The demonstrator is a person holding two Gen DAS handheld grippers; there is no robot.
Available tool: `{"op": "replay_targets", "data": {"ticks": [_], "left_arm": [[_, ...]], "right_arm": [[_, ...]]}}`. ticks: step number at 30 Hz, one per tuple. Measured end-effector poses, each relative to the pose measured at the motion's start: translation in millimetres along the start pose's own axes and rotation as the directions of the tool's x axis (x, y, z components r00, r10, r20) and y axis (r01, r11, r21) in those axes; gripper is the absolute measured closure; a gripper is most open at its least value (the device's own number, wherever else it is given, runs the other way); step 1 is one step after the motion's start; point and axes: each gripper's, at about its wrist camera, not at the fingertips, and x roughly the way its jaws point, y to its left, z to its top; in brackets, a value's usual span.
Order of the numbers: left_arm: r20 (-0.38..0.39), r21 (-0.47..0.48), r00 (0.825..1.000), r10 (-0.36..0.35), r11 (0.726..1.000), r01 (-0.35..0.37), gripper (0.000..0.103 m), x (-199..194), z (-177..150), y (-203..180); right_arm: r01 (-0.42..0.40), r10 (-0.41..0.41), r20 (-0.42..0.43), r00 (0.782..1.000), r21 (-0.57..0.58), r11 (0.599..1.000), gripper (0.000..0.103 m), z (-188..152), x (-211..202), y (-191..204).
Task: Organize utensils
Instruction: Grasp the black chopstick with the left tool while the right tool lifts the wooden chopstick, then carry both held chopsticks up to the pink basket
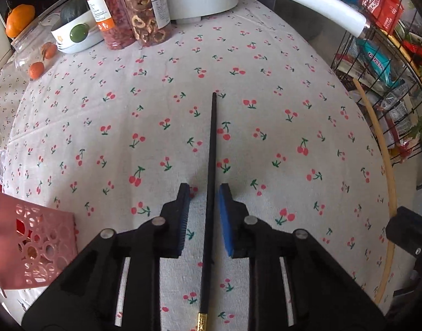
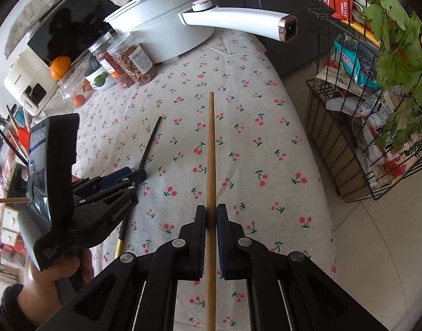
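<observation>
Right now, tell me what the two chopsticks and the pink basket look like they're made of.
Black chopstick: probably lacquered wood or plastic, dark even surface, with a gold metal-looking band near the end.
Tan chopstick: likely bamboo or wood, matte, faint lengthwise grain.
Pink basket: seemingly moulded plastic, smooth, with cut-out circle patterns.
</observation>
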Motion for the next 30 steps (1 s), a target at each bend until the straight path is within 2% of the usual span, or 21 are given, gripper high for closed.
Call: {"op": "replay_targets", "data": {"ticks": [3,5,8,10,18,26,30], "left_arm": [[-0.022,-0.005,1.0,-0.008,1.0,0.007,0.083,1.4,2.8,-0.4],[-0.026,0.01,0.999,-0.023,1.0,0.023,0.096,2.8,4.8,-3.0],[-0.031,0.054,1.0,0.007,0.999,-0.006,0.096,1.4,4.7,-9.9],[-0.029,0.06,1.0,-0.007,0.998,0.009,0.096,-4.0,0.8,-12.2],[0.077,0.169,0.994,-0.076,0.984,0.062,0.096,-62.2,-32.1,-19.3],[0.196,0.277,0.967,-0.166,0.955,0.108,0.096,-131.6,-78.3,-11.3],[0.269,0.292,0.939,-0.213,0.947,0.131,0.096,-167.0,-98.2,3.2]], "right_arm": [[-0.004,0.004,0.001,1.0,0.001,1.0,0.096,0.8,-0.1,-1.3],[-0.004,0.004,0.001,1.0,0.004,1.0,0.096,1.7,0.1,-2.2],[-0.001,0.001,0.007,1.0,0.006,1.0,0.096,1.9,0.3,-2.8],[0.004,-0.004,0.012,1.0,0.008,1.0,0.096,1.0,0.1,-2.8],[0.012,-0.013,0.076,0.997,0.013,1.0,0.096,-7.9,-20.7,1.5],[-0.024,0.025,0.187,0.982,-0.008,1.0,0.096,-27.7,-61.7,21.4],[-0.039,0.048,0.256,0.965,-0.04,0.998,0.096,-41.3,-86.5,35.3]]}}
